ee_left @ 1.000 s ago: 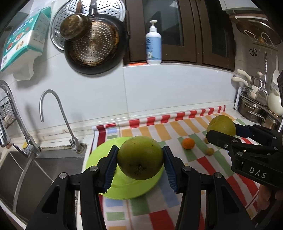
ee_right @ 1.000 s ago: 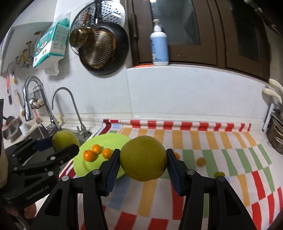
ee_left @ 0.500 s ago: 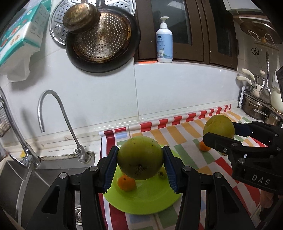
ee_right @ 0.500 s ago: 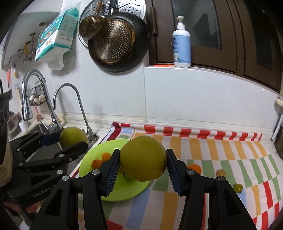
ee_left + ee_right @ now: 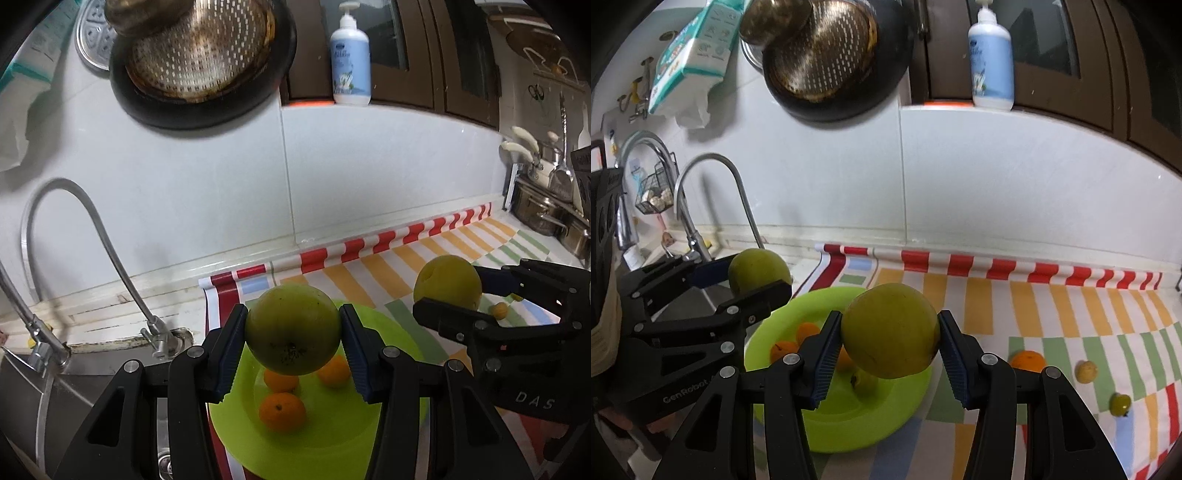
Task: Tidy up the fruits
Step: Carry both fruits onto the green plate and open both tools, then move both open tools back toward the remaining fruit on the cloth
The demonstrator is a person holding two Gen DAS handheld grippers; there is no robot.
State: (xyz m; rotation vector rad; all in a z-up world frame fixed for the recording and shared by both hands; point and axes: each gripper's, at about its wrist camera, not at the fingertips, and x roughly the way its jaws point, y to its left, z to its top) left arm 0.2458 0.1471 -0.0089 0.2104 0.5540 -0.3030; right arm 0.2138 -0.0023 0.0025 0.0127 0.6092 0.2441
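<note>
My left gripper (image 5: pixel 292 334) is shut on a large green-yellow fruit (image 5: pixel 292 328) and holds it above the lime-green plate (image 5: pixel 332 439). Three small oranges (image 5: pixel 282 411) lie on the plate. My right gripper (image 5: pixel 889 334) is shut on a second large yellow-green fruit (image 5: pixel 890 330), held above the plate's right side (image 5: pixel 871 417). In the right wrist view the left gripper (image 5: pixel 759 275) with its fruit is at the left. In the left wrist view the right gripper (image 5: pixel 448 286) with its fruit is at the right.
On the striped cloth (image 5: pixel 1034 306) to the right lie a small orange (image 5: pixel 1027 361), a small yellow fruit (image 5: pixel 1086 371) and a small green fruit (image 5: pixel 1120 404). A sink with a curved faucet (image 5: pixel 713 195) is left of the plate. Pots (image 5: pixel 543 216) stand far right.
Both grippers have moved closer to the plate and wall with their fruits still held. The oranges on the plate now show below the left fruit.
</note>
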